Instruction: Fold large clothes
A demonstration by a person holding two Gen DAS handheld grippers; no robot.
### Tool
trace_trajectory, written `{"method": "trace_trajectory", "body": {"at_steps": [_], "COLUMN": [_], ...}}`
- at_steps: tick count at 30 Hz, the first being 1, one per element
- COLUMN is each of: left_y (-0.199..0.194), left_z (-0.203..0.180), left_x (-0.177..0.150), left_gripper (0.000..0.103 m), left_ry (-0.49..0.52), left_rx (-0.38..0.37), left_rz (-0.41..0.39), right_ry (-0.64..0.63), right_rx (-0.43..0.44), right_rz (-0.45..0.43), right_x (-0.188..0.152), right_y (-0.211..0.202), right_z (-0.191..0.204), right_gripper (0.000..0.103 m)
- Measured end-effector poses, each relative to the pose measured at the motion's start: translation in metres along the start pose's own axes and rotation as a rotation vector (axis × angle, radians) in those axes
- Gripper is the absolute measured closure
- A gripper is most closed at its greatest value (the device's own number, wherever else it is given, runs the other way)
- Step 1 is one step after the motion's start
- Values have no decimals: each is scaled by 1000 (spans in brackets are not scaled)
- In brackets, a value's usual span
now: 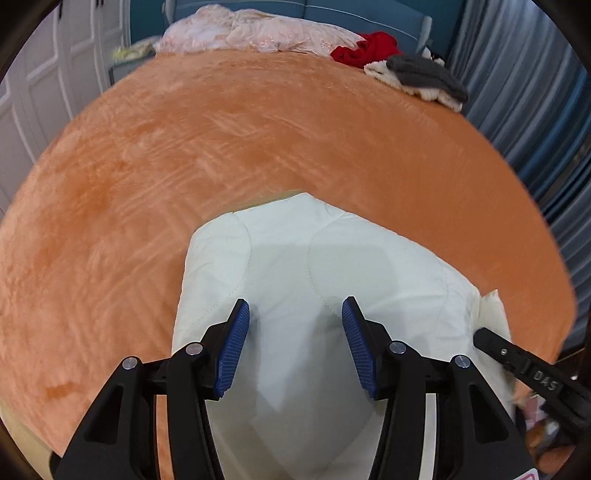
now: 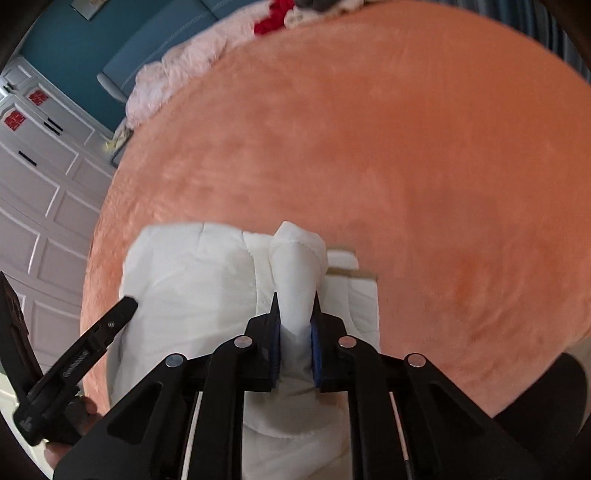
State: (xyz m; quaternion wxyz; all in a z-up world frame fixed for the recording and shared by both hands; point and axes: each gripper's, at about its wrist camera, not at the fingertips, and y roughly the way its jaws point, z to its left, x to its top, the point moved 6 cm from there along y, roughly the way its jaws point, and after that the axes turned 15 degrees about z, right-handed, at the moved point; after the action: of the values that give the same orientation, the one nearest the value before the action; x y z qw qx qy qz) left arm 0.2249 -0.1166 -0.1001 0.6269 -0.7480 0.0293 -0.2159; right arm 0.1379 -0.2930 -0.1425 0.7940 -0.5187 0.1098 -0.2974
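Note:
A cream quilted garment [image 1: 314, 266] lies folded at the near edge of the orange bed cover [image 1: 221, 147]. My left gripper [image 1: 295, 314] is open, its blue pads [image 1: 236, 343] spread just above the garment's top surface, holding nothing. In the right wrist view the same garment [image 2: 192, 277] lies below, and my right gripper [image 2: 295, 306] is shut on a raised fold of its fabric [image 2: 295, 266]. The right gripper's black finger [image 1: 517, 362] shows at the garment's right edge in the left wrist view. The left gripper's finger [image 2: 96, 332] shows at left in the right wrist view.
A pink rumpled duvet [image 1: 258, 33] lies at the head of the bed. A red garment [image 1: 365, 48] and a grey and cream pile [image 1: 424, 77] lie at the far right corner. White cupboard doors [image 2: 37, 203] stand left, blue curtains [image 1: 535, 110] right.

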Motion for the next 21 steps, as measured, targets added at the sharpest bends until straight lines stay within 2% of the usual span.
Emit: {"method": "trace_trajectory", "body": {"at_steps": [3, 8, 21], "left_y": [13, 33, 61], "left_z": [-3, 3, 4], "left_x": [0, 4, 7], "left_gripper": [52, 52, 51], "left_ry": [16, -3, -1], "left_rx": [50, 62, 128], "left_rz": [-9, -4, -34], "right_ry": [-9, -48, -118], "right_rx": [-5, -65, -137], "right_rz": [29, 33, 24], "right_x": [4, 9, 15], "right_y": [17, 37, 58], "right_z": [-4, 3, 5], "right_gripper": [85, 81, 80]}}
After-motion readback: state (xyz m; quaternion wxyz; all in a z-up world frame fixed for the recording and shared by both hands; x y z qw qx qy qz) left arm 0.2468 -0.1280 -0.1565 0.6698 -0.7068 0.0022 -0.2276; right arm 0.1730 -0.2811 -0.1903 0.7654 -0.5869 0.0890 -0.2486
